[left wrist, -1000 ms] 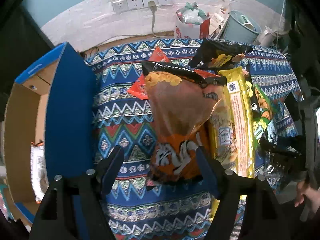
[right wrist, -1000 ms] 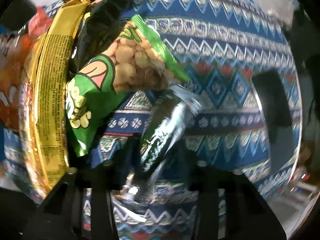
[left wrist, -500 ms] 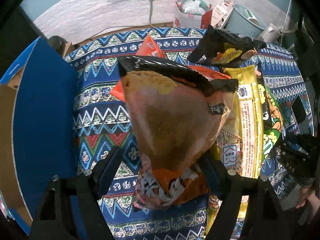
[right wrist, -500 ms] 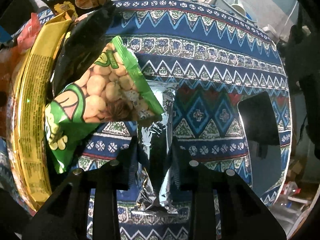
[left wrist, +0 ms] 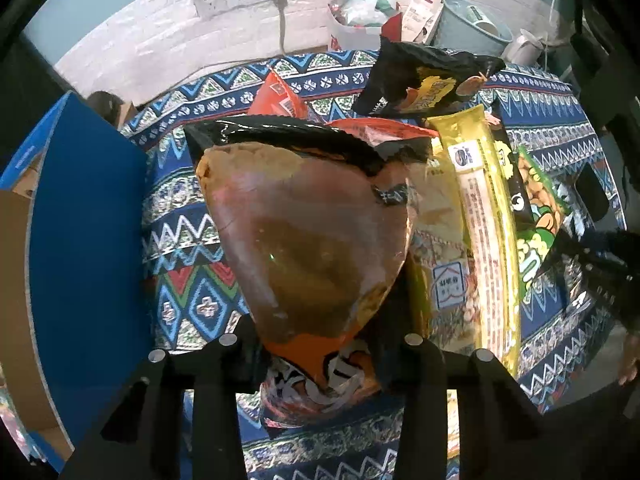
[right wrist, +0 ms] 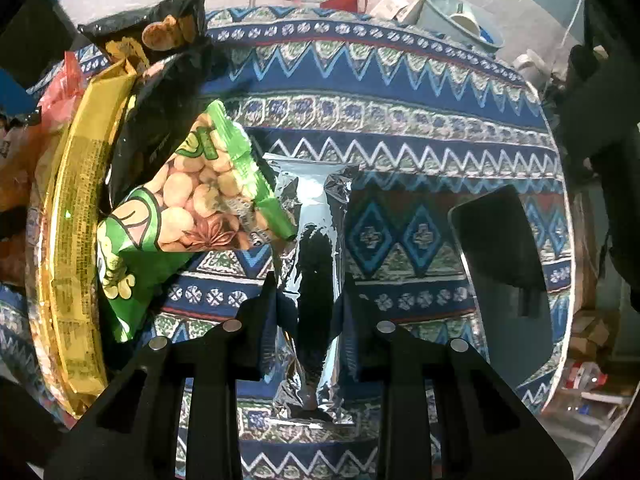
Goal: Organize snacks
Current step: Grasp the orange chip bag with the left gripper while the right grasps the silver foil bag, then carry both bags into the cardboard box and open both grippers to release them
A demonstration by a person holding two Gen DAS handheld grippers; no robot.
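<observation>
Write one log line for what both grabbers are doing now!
left gripper: closing on orange bag | right gripper: holding silver packet

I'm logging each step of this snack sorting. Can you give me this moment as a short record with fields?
left gripper: jaws closing around the big orange and brown crinkly snack bag
right gripper: shut on the shiny silver foil packet
beside the packet: green peanut bag, long yellow wrapper
surface: blue patterned tablecloth
container: blue-flapped cardboard box, left of the orange bag
</observation>
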